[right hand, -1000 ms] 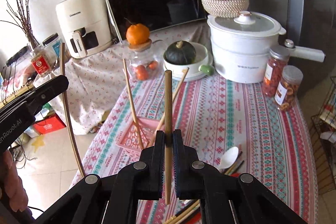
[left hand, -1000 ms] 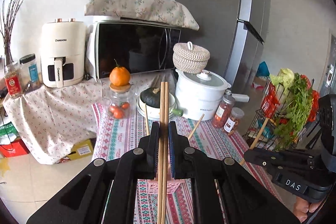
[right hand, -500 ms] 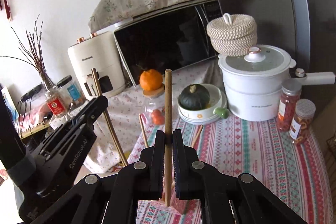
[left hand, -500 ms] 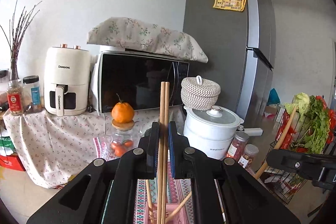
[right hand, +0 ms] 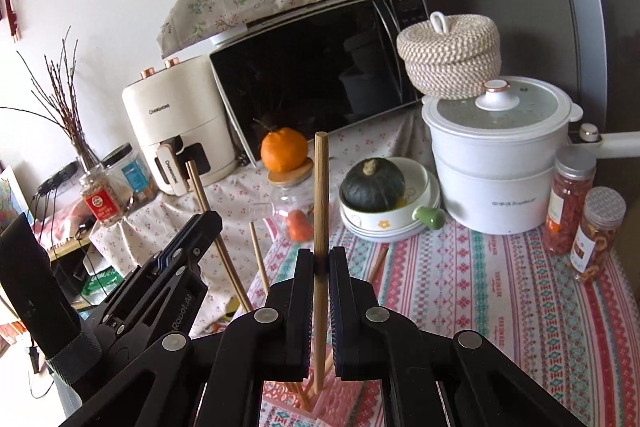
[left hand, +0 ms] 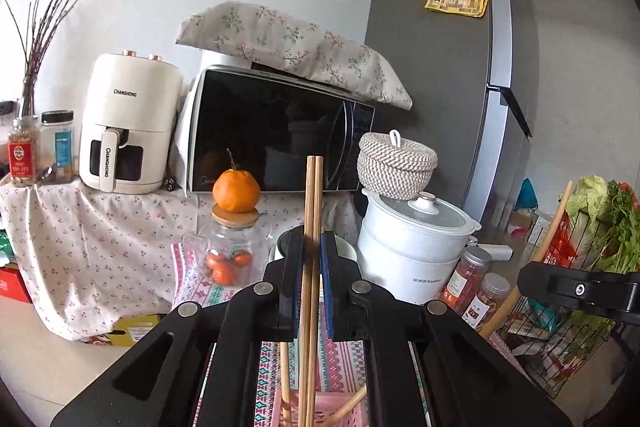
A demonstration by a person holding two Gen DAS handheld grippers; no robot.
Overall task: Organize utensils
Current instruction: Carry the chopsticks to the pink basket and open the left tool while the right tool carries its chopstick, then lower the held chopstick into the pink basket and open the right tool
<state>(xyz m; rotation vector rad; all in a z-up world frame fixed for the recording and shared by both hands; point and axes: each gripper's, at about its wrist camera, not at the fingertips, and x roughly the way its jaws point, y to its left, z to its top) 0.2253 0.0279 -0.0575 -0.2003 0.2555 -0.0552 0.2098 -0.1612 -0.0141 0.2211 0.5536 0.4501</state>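
Left tongs [left hand: 311, 247] clamp a pair of pale wooden chopsticks [left hand: 312, 211], upright above the pink basket [left hand: 320, 413]; right tongs [right hand: 321, 263] clamp a single round-tipped chopstick [right hand: 321, 187], upright, its foot in the basket.

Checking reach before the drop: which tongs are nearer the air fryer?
Left. In the right wrist view the left tongs sit just in front of the air fryer; the right tongs are further toward the squash bowl.
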